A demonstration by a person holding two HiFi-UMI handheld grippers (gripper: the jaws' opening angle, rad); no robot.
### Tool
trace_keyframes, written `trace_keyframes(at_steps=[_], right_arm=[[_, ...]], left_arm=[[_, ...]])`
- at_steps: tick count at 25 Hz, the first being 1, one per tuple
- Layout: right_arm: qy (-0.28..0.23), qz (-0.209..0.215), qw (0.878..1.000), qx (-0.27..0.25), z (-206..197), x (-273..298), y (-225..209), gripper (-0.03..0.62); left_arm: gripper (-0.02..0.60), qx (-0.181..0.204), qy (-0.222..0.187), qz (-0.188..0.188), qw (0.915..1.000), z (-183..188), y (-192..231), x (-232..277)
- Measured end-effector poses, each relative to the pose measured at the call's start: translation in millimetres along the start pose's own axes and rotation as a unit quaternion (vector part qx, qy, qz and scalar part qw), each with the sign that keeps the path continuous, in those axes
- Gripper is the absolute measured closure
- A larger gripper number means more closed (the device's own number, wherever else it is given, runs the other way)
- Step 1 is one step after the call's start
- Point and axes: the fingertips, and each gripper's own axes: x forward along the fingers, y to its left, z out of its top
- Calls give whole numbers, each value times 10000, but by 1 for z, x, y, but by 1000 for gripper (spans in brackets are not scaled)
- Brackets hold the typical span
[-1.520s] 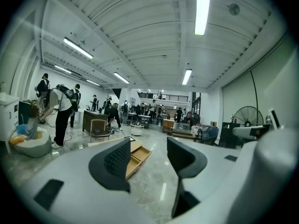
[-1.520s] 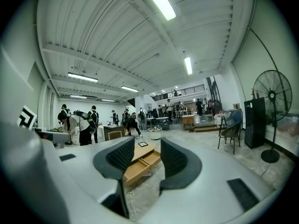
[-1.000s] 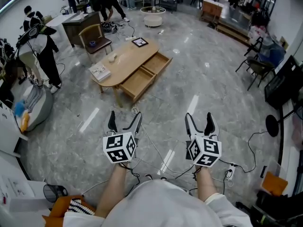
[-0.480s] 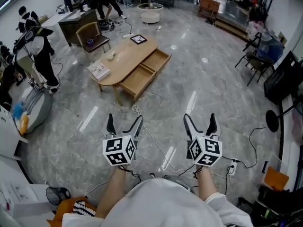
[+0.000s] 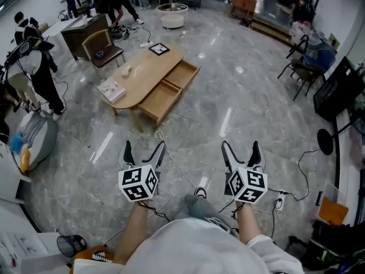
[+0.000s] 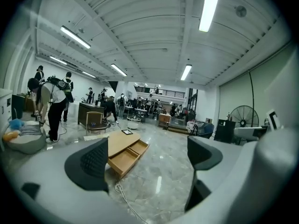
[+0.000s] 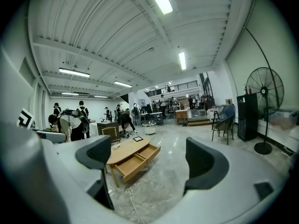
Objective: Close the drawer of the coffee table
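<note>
The light wooden coffee table [image 5: 142, 70] stands a few steps ahead of me on the grey floor. Both of its drawers are pulled out toward the right: the nearer drawer [image 5: 157, 100] and the farther drawer [image 5: 182, 75]. My left gripper [image 5: 144, 148] and right gripper [image 5: 239, 148] hang side by side in front of my body, well short of the table, both open and empty. The left gripper view frames the table [image 6: 120, 141] and its drawers [image 6: 123, 158] between the spread jaws. The right gripper view shows the table [image 7: 126, 151] and drawers [image 7: 131, 165] the same way.
A coiled white cord [image 5: 160, 135] lies on the floor between me and the table. A book [image 5: 111, 89] and a tablet [image 5: 159, 49] lie on the tabletop. A wooden chair [image 5: 105, 45] stands behind it. People work at the far left. Black chairs [image 5: 302, 73] stand at the right, and a power strip [image 5: 278, 201] lies by my right.
Both grippers' jaws have spread wider and sunk a little. The table has slid up and left in the head view, and my knee now shows between my arms.
</note>
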Motion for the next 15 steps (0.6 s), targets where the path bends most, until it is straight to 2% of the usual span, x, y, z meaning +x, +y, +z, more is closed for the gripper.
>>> trace_keyframes(at_steps=[8,15], right_arm=[[28,-41,9999,102,3,80,-32,89],[47,136,9999,74,37,183,-73,91]], left_arm=[[57,96,44,67,9999,11,-2,84],[58,24,107,267,9996,32,-18,181]])
